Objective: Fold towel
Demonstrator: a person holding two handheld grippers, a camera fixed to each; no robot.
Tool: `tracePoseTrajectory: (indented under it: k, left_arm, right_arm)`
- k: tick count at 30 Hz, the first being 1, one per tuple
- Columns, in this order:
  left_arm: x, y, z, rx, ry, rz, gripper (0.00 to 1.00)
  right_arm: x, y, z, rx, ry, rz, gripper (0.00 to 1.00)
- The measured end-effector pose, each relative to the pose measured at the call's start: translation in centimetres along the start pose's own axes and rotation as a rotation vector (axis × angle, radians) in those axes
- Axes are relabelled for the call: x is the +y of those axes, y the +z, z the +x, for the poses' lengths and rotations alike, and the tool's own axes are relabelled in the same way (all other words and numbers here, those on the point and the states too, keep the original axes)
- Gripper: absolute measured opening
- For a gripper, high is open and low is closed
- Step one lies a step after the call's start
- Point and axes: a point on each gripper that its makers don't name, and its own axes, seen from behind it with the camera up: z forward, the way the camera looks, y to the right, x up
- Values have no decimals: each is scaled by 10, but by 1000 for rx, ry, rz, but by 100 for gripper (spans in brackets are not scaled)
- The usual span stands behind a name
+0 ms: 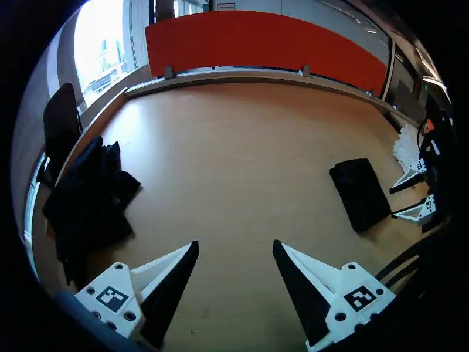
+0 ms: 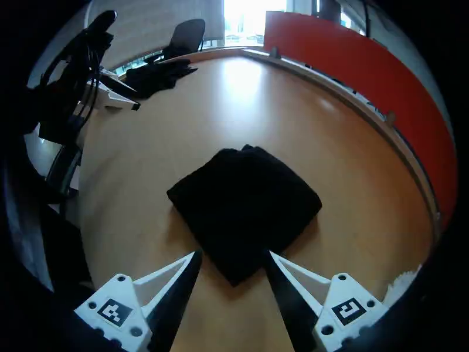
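Observation:
A black towel (image 2: 246, 208) lies folded into a thick square on the wooden table (image 2: 234, 100). My right gripper (image 2: 234, 253) is open just above the table, and the towel's near corner lies between its fingertips without being pressed. In the left gripper view the same towel (image 1: 360, 193) lies at the right, with the right gripper (image 1: 393, 203) at its far side. My left gripper (image 1: 235, 243) is open over bare wood (image 1: 234, 152) with nothing between its fingers. It also appears far off in the right gripper view as the left gripper (image 2: 126, 97), near the table's edge.
A heap of black cloth (image 1: 88, 193) lies at the table's left edge, beside a dark chair (image 1: 61, 126). A red partition (image 1: 264, 41) runs along the far edge. Something white and crumpled (image 1: 405, 149) sits by the right edge.

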Motion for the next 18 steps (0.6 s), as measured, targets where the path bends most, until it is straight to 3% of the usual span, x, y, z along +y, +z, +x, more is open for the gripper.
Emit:
tracePoseTrajectory:
  k: [18]
  left_arm:
    - [1,-1,-2,-1,-2,0,93]
  right_arm:
    - [3,-3,-32,-67,6,-12,74]
